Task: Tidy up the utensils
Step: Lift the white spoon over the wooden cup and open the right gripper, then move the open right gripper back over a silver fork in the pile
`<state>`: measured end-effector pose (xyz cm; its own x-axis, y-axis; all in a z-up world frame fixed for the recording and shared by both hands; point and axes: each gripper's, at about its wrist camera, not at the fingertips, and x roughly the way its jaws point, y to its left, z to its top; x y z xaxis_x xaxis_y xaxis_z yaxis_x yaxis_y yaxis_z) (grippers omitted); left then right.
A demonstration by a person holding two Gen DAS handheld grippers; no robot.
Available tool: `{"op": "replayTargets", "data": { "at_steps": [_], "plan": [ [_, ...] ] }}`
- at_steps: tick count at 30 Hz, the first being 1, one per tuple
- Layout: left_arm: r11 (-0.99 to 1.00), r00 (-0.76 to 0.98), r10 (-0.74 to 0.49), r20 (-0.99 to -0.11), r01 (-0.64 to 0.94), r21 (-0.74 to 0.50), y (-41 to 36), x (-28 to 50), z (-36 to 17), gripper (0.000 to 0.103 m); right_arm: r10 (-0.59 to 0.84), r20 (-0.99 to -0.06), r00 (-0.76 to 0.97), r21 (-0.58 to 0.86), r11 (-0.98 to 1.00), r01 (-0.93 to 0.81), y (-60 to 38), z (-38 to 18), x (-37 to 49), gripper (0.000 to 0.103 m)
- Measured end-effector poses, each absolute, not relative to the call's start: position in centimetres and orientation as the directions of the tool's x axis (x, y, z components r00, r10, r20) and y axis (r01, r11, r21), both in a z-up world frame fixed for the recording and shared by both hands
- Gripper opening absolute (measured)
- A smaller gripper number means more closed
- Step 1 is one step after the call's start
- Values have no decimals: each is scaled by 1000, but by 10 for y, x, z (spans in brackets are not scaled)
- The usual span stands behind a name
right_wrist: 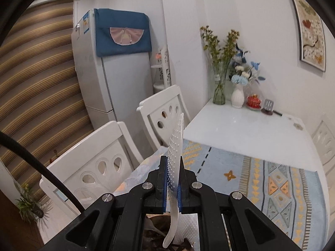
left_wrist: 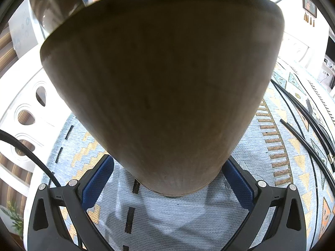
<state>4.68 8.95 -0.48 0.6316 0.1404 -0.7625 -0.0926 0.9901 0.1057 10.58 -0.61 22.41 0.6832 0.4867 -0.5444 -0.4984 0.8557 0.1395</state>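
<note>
The right gripper point(right_wrist: 173, 183) is clamped on a white dotted rice paddle point(right_wrist: 175, 146) standing edge-on at lower centre, bare table point(right_wrist: 240, 125) beyond. The left gripper point(left_wrist: 167, 179) pinches a wooden holder point(left_wrist: 163, 83) filling the frame above the patterned cloth point(left_wrist: 167, 215).

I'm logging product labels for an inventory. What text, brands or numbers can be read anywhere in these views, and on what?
None can be read.
Sticker on the fridge, at its top left corner: print too small and blurred.
Small label on the glass vase: unreadable.
Wall picture: only motifs, no legible words.
Left wrist view: no lettering visible.
</note>
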Motion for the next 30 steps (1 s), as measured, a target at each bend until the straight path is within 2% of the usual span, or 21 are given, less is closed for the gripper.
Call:
{"op": "replayTargets", "data": {
  "at_steps": [2, 3, 4, 6, 11, 13, 17, 21, 30],
  "plan": [
    [990, 631, 141, -763, -92, 106, 90, 47, -5, 103, 498, -569, 655, 160, 848, -506, -6, 221, 110, 8],
    [990, 631, 141, -763, -92, 106, 90, 47, -5, 103, 491, -599, 633, 158, 847, -507, -3, 218, 112, 18],
    [990, 632, 141, -762, -93, 106, 90, 47, -5, 103, 478, -635, 607, 152, 847, -509, -1, 216, 115, 35],
    [990, 632, 141, -762, -93, 106, 91, 47, -6, 103, 477, -657, 583, 155, 843, -514, -3, 215, 116, 45],
    [990, 631, 141, -763, -93, 107, 92, 47, -6, 103, 496, -619, 610, 191, 848, -495, -30, 233, 105, 47],
    [990, 631, 141, -763, -93, 107, 92, 47, -6, 103, 499, -607, 618, 216, 853, -476, -41, 239, 104, 50],
    [990, 631, 141, -763, -93, 106, 92, 47, -6, 103, 480, -602, 638, 258, 873, -414, -67, 250, 106, 52],
    [990, 631, 139, -763, -93, 104, 92, 47, -6, 103, 430, -600, 674, 241, 901, -360, -92, 255, 100, 52],
    [990, 631, 140, -763, -93, 104, 92, 47, -6, 103, 229, -700, 676, 221, 970, -100, -196, 229, 94, 53]
  ]
}}
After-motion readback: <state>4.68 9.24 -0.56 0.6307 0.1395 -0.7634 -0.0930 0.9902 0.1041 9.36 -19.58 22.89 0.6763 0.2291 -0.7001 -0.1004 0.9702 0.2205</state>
